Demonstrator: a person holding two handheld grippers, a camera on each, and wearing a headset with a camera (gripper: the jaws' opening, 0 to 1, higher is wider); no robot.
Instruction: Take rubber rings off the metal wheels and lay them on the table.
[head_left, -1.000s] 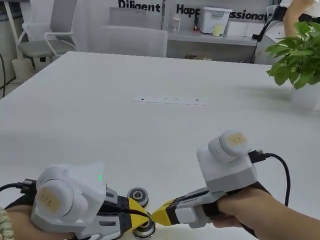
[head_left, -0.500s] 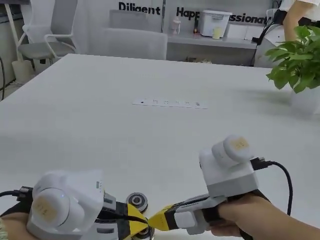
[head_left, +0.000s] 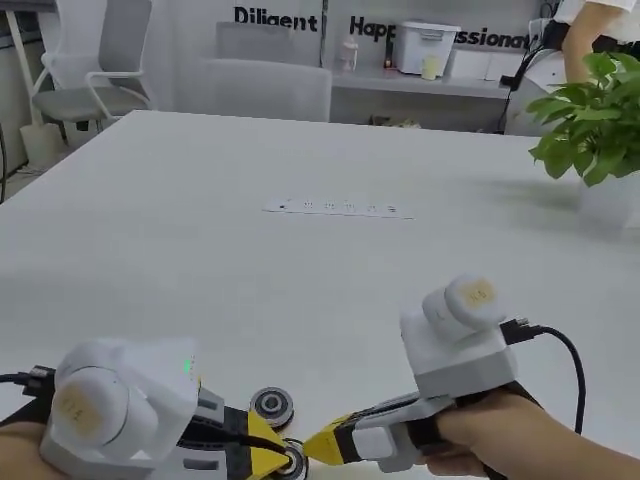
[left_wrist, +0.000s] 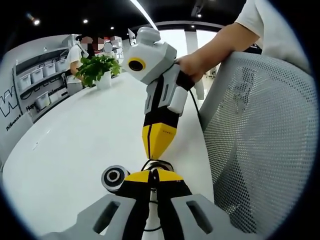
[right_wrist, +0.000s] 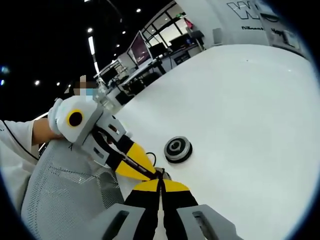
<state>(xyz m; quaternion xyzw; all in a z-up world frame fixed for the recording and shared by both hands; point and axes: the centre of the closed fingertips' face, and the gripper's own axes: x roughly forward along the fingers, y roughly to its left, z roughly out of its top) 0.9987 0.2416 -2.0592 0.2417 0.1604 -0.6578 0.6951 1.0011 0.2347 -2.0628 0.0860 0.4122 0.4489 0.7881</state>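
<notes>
I have both grippers low at the near edge of the white table (head_left: 300, 290), nose to nose. The left gripper (head_left: 262, 453) reaches in from the near left and the right gripper (head_left: 318, 447) from the near right. Their yellow tips almost meet over a metal wheel (head_left: 291, 461) that lies flat between them, largely hidden under the tips.

In the left gripper view my jaws are drawn together, with just a thin dark line between them, and the right gripper's are just as tight in its own view. I cannot tell whether either pair has pinched the rubber on that wheel.

A second wheel (head_left: 271, 404) lies flat on the table just beyond the tips, a little to the left and touching neither gripper. Its dark rubber ring (right_wrist: 188, 149) is seated around the rim.

Farther out, a flat socket strip (head_left: 338, 208) sits mid-table and a leafy plant (head_left: 590, 105) stands at the far right. A grey mesh chair back (left_wrist: 260, 150) is close behind the near edge
</notes>
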